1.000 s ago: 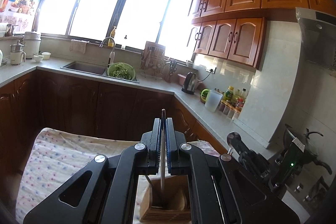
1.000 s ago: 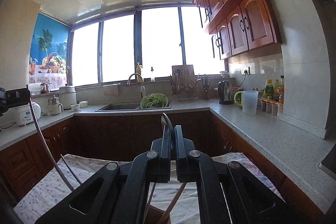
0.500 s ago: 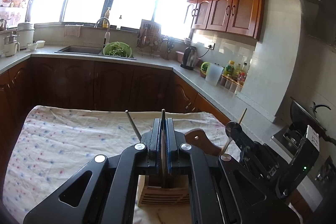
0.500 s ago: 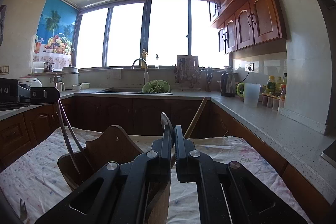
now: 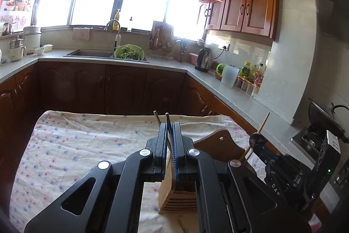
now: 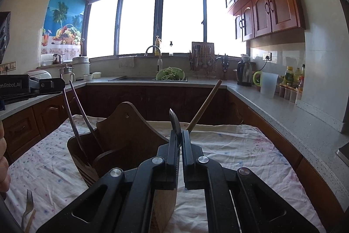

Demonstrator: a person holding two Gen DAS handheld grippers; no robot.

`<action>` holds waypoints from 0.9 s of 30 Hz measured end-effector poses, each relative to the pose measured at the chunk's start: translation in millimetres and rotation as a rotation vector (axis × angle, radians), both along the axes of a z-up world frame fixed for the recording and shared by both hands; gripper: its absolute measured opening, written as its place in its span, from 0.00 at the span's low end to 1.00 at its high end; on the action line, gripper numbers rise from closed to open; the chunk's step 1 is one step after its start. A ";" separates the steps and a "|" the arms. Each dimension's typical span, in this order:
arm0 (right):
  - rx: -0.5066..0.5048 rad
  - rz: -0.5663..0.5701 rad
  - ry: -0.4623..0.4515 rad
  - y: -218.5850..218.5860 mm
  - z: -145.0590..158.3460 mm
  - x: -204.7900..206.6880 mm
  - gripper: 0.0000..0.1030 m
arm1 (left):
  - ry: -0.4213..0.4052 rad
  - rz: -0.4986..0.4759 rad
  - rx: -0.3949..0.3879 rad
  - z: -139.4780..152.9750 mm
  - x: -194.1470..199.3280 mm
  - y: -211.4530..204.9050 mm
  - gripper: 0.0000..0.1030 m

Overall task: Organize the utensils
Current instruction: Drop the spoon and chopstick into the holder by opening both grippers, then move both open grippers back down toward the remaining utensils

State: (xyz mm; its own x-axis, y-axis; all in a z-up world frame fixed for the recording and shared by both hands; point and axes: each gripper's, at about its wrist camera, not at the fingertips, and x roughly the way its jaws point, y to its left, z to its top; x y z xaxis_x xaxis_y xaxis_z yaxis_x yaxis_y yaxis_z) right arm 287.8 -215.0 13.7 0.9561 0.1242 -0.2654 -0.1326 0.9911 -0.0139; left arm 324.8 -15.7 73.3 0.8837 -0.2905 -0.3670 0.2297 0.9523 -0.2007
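Observation:
A wooden utensil holder [image 6: 122, 130] stands on the flowered cloth [image 6: 229, 152]; it also shows under my left gripper as the holder [image 5: 174, 198]. My left gripper [image 5: 169, 126] is shut on a thin metal utensil handle [image 5: 166, 117] that stands upright above the holder. A second metal handle [image 5: 155, 114] leans just left of it. My right gripper [image 6: 180, 133] is shut on a flat metal utensil handle [image 6: 174, 121] over the holder's near compartment. Both held utensils' lower ends are hidden behind the fingers. A wooden stick [image 6: 207, 104] leans out of the holder.
A fork [image 6: 28, 200] lies on the cloth at the near left, by a hand at the frame edge. Counters with a sink [image 5: 89, 54], a green colander [image 5: 128, 54], a kettle [image 5: 204, 59] and bottles ring the table. A stove with a wok [image 5: 322, 115] is to the right.
Both grippers have come down with their utensils toward the holder, which now sits higher and nearer in both views. The jaws stayed shut.

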 end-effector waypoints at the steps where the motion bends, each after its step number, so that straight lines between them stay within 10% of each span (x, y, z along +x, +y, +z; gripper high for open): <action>1: 0.004 0.001 0.007 -0.9 0.0 0.8 0.05 | 0.004 0.001 0.000 0.1 0.5 0.6 0.04; 10: 0.020 0.016 0.045 -4.6 -0.4 3.5 0.08 | 0.043 0.006 0.007 -1.3 7.1 -0.4 0.06; 14: 0.051 0.023 0.037 -9.7 5.3 -4.2 0.43 | 0.064 0.024 0.011 -1.1 4.0 1.7 0.40; 27: 0.227 0.039 0.098 -46.4 24.9 -48.5 0.93 | 0.099 0.119 0.014 -2.6 -55.8 28.8 0.78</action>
